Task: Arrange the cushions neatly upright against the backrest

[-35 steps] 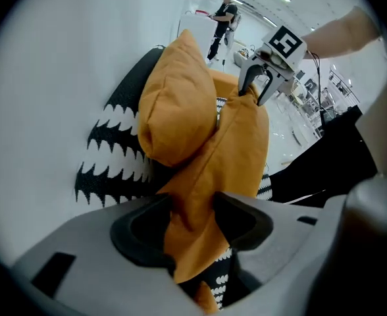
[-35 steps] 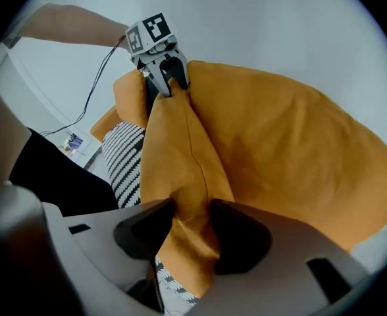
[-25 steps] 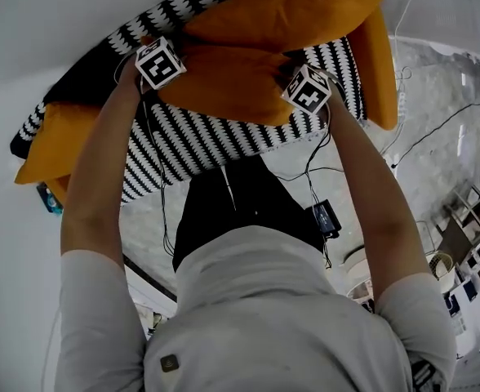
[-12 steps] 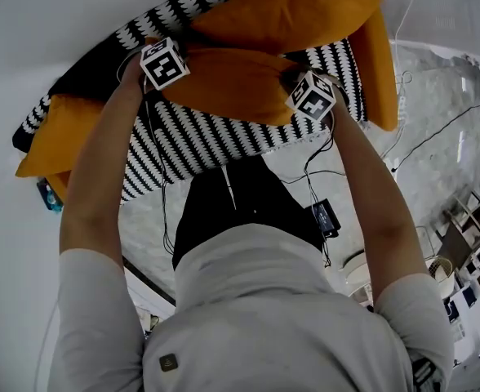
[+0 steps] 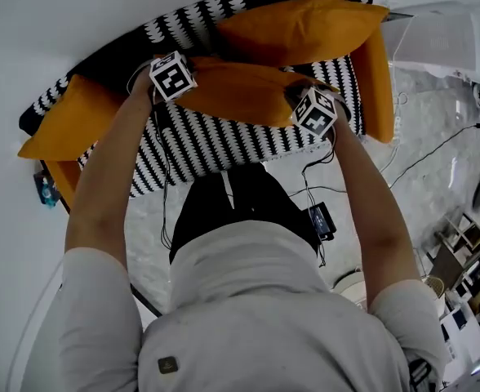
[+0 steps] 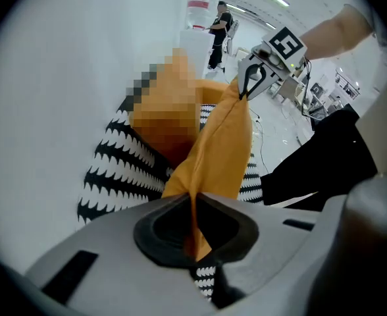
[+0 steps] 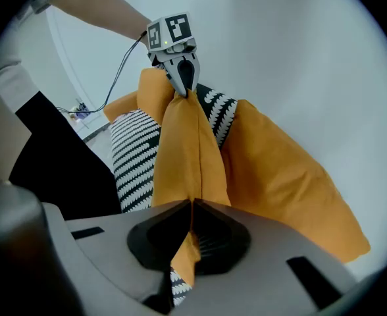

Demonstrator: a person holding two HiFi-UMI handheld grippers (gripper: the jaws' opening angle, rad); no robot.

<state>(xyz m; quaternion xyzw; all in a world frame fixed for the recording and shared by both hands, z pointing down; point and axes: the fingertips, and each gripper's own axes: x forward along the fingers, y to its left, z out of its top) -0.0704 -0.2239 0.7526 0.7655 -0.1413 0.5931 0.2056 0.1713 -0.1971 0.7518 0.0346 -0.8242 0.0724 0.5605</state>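
One black-and-white sofa (image 5: 199, 141). Four orange cushions seen: back cushion (image 5: 301, 27), left-end cushion (image 5: 64, 125), right-end cushion (image 5: 376, 76), and held cushion (image 5: 240, 92) over the seat. Two grippers: left gripper (image 6: 195, 226) has just been closing and is clamped on one end of the held cushion; right gripper (image 7: 190, 232) is clamped on the other end.

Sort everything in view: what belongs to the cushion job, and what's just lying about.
Job in hand:
- held cushion, pinched at its ends by left claw and right claw
- backrest cushion
- left-end cushion
- right-end cushion
- patterned sofa

Lying about:
- black box on the floor
- blue item
- white unit
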